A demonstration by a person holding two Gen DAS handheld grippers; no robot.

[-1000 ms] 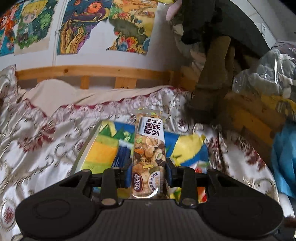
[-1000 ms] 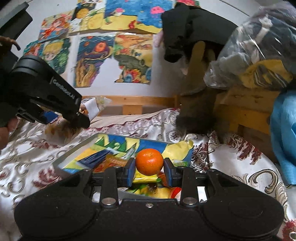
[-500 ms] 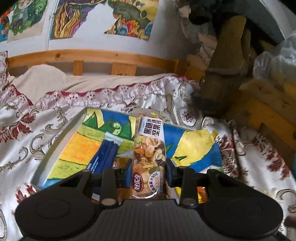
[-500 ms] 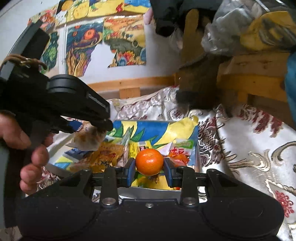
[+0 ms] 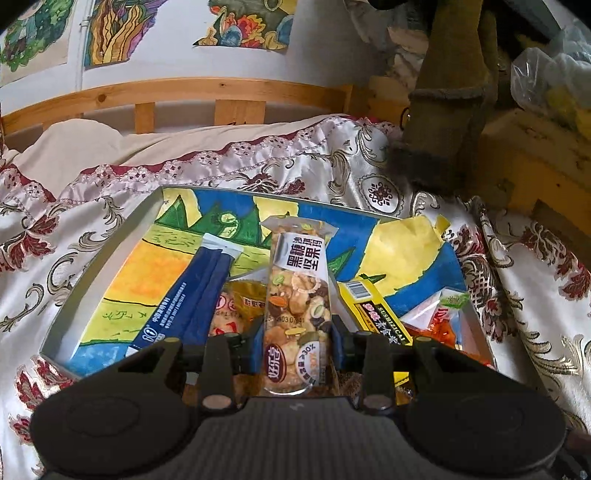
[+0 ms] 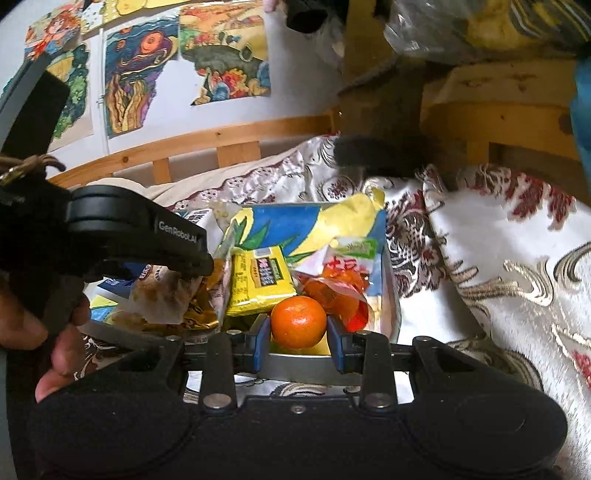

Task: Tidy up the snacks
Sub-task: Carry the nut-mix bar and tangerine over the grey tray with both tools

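My left gripper is shut on a clear nut bar packet and holds it over a shallow tray lined with a painted sheet. In the tray lie a blue sachet, a yellow packet, an orange-gold packet and a red snack bag. My right gripper is shut on an orange tangerine just above the tray's near rim. The left gripper body shows in the right wrist view, over the tray's left part.
The tray sits on a patterned satin bedcover. A wooden bed rail and a wall with drawings lie behind. Brown hanging clothes and a wooden crate stand at the right.
Both grippers have moved forward and down toward the tray, each still holding its item. The left gripper now hangs over the tray's contents.
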